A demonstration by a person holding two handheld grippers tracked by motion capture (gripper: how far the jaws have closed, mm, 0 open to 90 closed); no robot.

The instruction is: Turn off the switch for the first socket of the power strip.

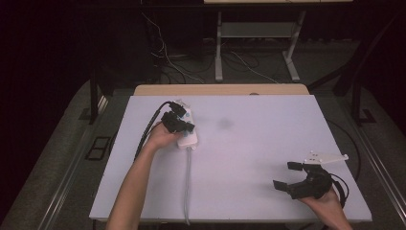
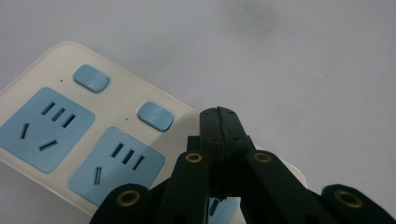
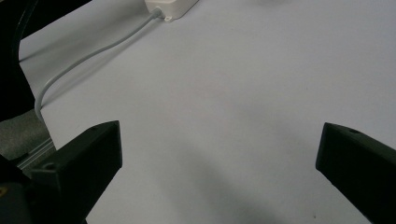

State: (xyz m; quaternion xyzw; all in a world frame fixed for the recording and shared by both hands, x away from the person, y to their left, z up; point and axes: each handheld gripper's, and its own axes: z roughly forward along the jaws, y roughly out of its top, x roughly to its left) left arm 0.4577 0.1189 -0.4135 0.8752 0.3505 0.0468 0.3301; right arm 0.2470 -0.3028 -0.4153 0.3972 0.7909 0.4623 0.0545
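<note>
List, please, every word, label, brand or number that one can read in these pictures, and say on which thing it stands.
There is no readable text.
Power strip: no printing visible on its white face, blue sockets or blue switch buttons; beside each button there is one tiny dot, not a character.
Left gripper and right gripper: no markings visible.
Table: plain, unmarked.

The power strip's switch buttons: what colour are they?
Light blue, on the white power strip; the switch buttons show best in the left gripper view.
</note>
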